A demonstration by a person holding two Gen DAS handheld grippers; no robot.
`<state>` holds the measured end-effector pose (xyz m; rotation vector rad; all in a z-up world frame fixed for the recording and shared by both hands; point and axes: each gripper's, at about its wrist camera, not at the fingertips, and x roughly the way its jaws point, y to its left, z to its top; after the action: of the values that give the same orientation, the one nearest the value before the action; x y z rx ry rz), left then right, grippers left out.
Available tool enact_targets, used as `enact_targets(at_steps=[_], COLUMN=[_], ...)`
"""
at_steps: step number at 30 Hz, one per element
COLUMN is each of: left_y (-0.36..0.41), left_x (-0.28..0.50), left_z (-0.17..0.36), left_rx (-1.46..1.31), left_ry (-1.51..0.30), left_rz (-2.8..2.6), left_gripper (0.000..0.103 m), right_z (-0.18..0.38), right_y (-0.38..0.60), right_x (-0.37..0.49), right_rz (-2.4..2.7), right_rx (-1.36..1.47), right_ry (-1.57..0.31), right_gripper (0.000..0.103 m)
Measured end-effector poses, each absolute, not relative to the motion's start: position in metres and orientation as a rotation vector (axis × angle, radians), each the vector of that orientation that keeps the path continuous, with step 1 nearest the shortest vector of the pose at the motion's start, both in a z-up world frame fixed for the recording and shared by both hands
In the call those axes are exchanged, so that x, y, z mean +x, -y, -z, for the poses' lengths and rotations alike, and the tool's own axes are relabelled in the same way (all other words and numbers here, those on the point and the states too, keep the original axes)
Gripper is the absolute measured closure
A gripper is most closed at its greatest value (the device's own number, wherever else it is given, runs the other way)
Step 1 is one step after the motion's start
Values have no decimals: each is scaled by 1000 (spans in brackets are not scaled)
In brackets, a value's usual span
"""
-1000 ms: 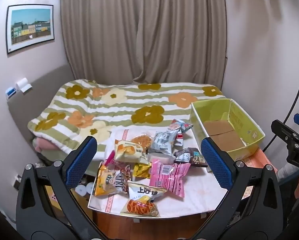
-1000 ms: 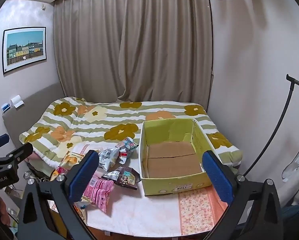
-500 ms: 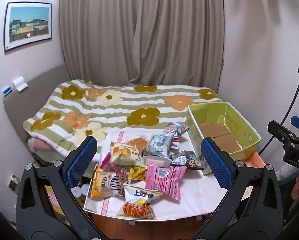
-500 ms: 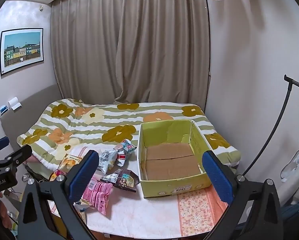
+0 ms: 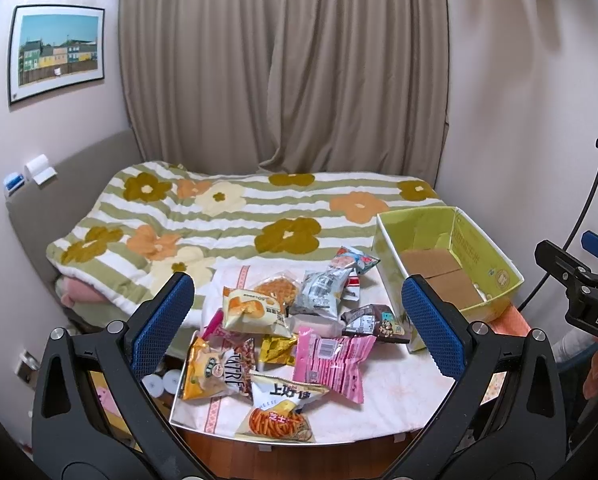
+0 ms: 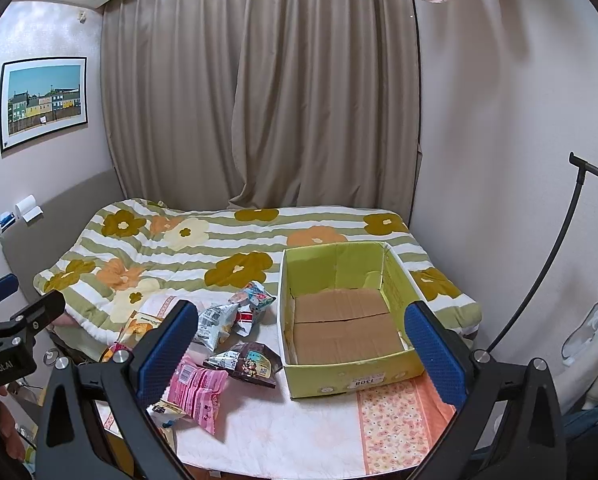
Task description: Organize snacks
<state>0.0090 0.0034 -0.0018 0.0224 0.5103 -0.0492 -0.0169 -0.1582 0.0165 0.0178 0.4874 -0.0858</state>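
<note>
Several snack packets lie in a heap on the cloth-covered table (image 5: 387, 400): a pink packet (image 5: 331, 362), a white chip bag (image 5: 281, 408), a yellow bag (image 5: 209, 372), a silver packet (image 5: 323, 292) and a dark packet (image 5: 373, 322). To their right stands an empty green cardboard box (image 5: 495, 276) (image 6: 351, 378). My left gripper (image 5: 295, 320) hovers open above the heap, holding nothing. My right gripper (image 6: 299, 352) hangs open in front of the box, also with nothing in it. The pink packet (image 6: 197, 394) and dark packet (image 6: 247, 364) show left of the box.
A bed with a flowered striped blanket (image 5: 235, 220) lies beyond the table, curtains (image 5: 283, 72) behind it. A black stand pole (image 6: 547, 280) rises at the right wall. White rolls (image 5: 159, 382) sit on the floor left of the table.
Both grippers have drawn back and risen slightly, so table, snacks and box sit a little lower and smaller in view. Nothing on the table has moved.
</note>
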Motion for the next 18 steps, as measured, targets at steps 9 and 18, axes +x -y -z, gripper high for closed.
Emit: enact_targets(at_steps=[9,18], left_y=[-4,-4], left_x=[9,9], left_z=[2,2], left_rx=[22,20], left_ry=[-511,-511], left_rz=[48,47], left_gripper=[0,0], right_z=[-16,-16], right_y=[157,157], right_x=[-17,-18], right_rz=[83,84], right_rx=[17,18], right_ry=[-487,-487], right_gripper=[0,0])
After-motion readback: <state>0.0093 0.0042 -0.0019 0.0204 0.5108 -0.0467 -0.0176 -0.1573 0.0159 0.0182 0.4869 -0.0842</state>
